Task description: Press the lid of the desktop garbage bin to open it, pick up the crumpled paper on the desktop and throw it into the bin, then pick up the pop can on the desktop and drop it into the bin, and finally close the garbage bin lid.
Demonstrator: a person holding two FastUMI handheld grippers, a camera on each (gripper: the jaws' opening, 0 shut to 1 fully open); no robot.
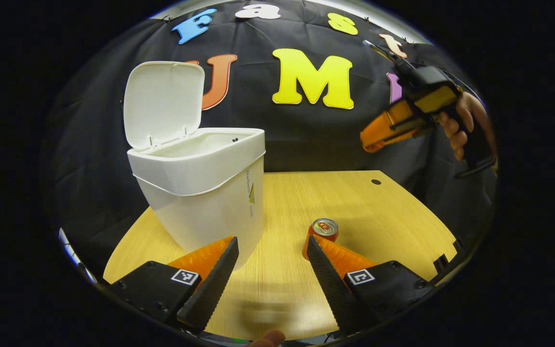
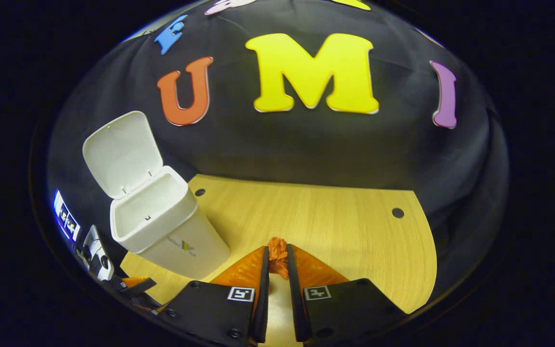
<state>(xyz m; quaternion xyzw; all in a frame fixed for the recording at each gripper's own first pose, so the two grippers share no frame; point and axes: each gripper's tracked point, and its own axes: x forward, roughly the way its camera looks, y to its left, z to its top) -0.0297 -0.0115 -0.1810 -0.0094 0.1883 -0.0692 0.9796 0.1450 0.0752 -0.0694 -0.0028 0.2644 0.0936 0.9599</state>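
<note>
Bin (image 1: 200, 193) at nine o'clock on the wooden desktop (image 1: 383, 212) in the left gripper view, white, lid (image 1: 162, 103) swung up and back, mouth wide open. Pop can (image 1: 323, 232) upright near six o'clock, just behind the left gripper (image 1: 271, 246), fingers spread apart and grasping nothing. Right gripper (image 1: 371, 140) up at two o'clock, held aloft in a hand (image 1: 460, 127), well above the desktop. In the right gripper view, right gripper (image 2: 277, 258) at six o'clock, fingers drawn close and clamped on the crumpled paper (image 2: 278, 260), orange, poking out between the tips. Bin (image 2: 166, 226) at eight o'clock there, lid (image 2: 121, 152) raised, inside visible.
</note>
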